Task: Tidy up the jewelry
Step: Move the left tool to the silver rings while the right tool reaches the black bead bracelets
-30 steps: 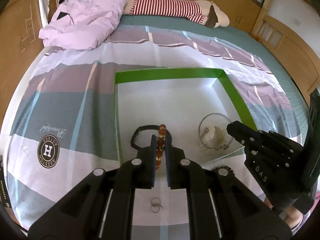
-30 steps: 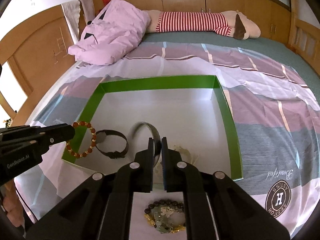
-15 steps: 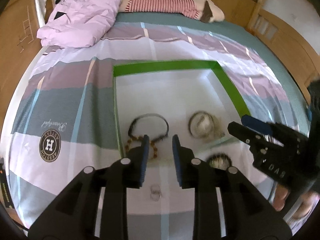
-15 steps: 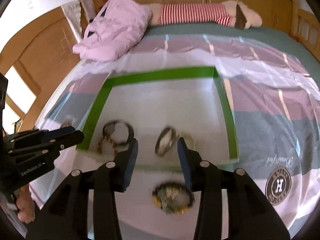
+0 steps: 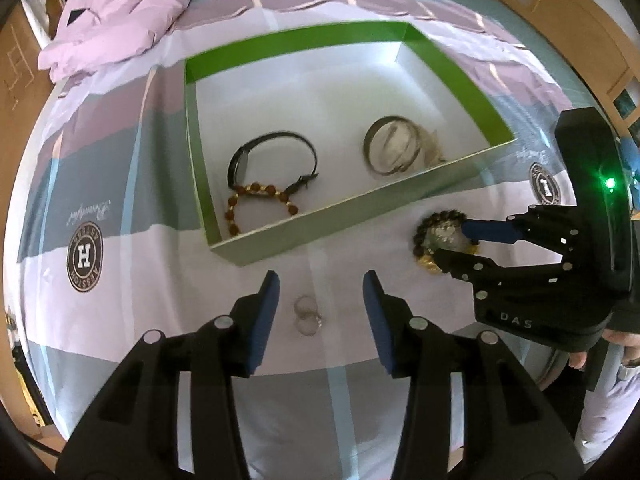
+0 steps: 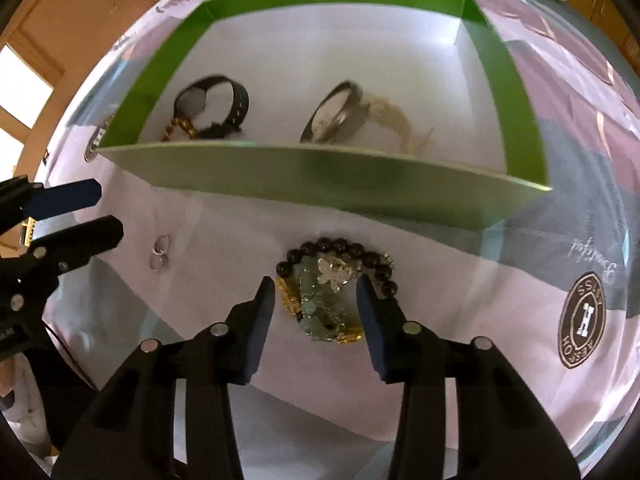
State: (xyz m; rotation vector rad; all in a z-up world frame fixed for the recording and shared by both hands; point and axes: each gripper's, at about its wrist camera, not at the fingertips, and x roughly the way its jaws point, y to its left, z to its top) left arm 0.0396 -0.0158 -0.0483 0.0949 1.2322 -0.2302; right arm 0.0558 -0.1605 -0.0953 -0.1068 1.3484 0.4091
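A green-walled box (image 5: 320, 216) (image 6: 320, 176) lies on the bed. Inside lie a black watch (image 5: 272, 152) (image 6: 212, 108), an amber bead bracelet (image 5: 260, 200) (image 6: 180, 126) against it, and a dark bangle (image 5: 390, 146) (image 6: 336, 118) beside a pale strap. Two silver rings (image 5: 306, 314) (image 6: 160, 252) rest on the sheet outside the box, between the fingers of my open left gripper (image 5: 320, 296) (image 6: 96, 216). My right gripper (image 6: 316, 300) (image 5: 450, 242) is open around a pile of dark-bead, green and gold bracelets (image 6: 328, 284) (image 5: 436, 236).
The bed has a striped purple, grey and white sheet (image 5: 120, 184). A crumpled pink quilt (image 5: 120, 12) lies at the far left. Wooden cabinets (image 5: 560, 20) line the far right. A person's hand (image 5: 616, 344) holds the right gripper.
Both grippers opened and let go: the amber bracelet now lies in the box by the watch, the bangle beside the pale strap. Both pulled back toward the near side, over the rings and the bracelet pile.
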